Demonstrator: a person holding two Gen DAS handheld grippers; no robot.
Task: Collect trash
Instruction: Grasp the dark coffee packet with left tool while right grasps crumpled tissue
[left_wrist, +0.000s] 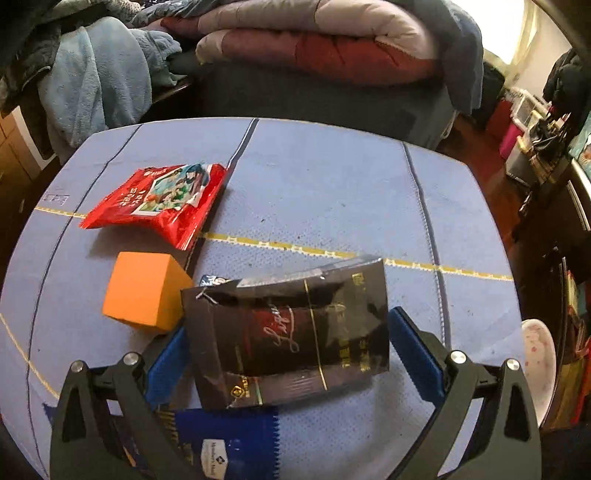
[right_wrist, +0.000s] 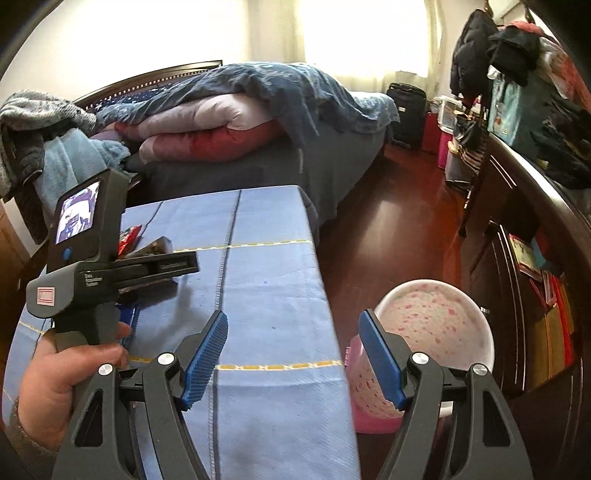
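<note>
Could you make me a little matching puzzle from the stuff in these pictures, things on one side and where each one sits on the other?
Things:
1. black packet
2. red snack bag
3. orange block
4. pink bin

Places:
A. on the floor beside the table
B. between the open fingers of the left gripper
C. at the far left of the blue tablecloth
D. just in front of the red bag, left of the black packet

Pairs: 1-B, 2-C, 3-D, 4-A
</note>
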